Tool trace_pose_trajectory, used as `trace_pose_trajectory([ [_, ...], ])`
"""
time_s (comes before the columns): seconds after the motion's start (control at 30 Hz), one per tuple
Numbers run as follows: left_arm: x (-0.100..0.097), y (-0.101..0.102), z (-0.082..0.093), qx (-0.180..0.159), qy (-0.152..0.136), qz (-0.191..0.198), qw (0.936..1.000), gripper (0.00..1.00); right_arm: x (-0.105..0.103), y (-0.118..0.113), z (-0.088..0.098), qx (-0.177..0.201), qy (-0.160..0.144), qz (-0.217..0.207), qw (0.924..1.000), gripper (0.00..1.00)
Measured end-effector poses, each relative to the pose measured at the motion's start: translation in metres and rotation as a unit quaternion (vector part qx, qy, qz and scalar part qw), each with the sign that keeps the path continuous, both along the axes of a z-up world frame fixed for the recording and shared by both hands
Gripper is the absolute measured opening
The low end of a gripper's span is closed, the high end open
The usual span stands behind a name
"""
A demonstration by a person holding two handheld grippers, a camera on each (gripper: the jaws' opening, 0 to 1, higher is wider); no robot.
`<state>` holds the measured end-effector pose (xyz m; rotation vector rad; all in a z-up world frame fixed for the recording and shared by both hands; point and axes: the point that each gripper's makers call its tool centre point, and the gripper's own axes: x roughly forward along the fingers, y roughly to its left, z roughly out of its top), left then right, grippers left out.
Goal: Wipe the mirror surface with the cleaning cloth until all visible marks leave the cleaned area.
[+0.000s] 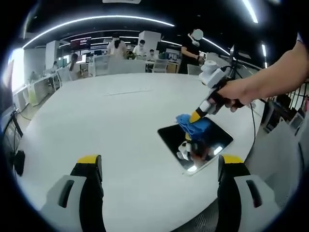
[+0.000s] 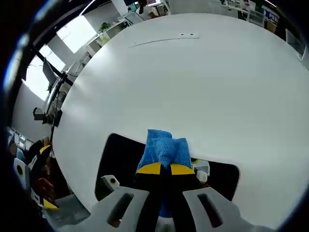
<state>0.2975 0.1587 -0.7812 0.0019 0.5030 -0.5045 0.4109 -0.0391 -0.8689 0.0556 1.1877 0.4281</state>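
Now right gripper (image 2: 167,168) jaws clamped on blue cloth (image 2: 163,147) atop mirror (image 2: 118,162); left gripper (image 1: 159,166) jaws wide apart.

Your left gripper view sits back from the work, looking across the round white table (image 1: 116,125) from near its edge toward the far room, with the mirror (image 1: 195,145) off to the right at middle distance and your right gripper (image 1: 197,116) reaching in from that side. Your right gripper view looks steeply down from very close, with the blue cloth (image 2: 164,150) and the dark mirror (image 2: 120,159) right in front of its jaws and the tabletop (image 2: 193,82) spreading away beyond. Both views share the mirror, the cloth on it and the surrounding white table.
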Motion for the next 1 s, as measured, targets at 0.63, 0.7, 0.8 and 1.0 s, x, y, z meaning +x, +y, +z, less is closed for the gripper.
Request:
trace_pose_trajectory([
  [0.63,0.001,0.002,0.0,0.01,0.0,0.003,0.9999,0.99,0.0,-0.032,-0.001,-0.011,0.002,-0.015,0.9998,0.0],
  [0.7,0.001,0.002,-0.001,0.008,0.001,0.003,1.0,0.99,0.0,-0.036,-0.001,-0.013,0.002,-0.017,0.9998,0.0],
  [0.8,0.002,0.002,-0.001,0.005,0.001,0.004,1.0,0.99,0.001,-0.043,-0.002,-0.015,0.002,-0.021,0.9997,0.0],
  [1.0,0.003,0.001,0.0,0.009,0.003,0.0,1.0,0.99,0.001,-0.042,-0.002,-0.017,0.0,-0.024,0.9996,0.0],
])
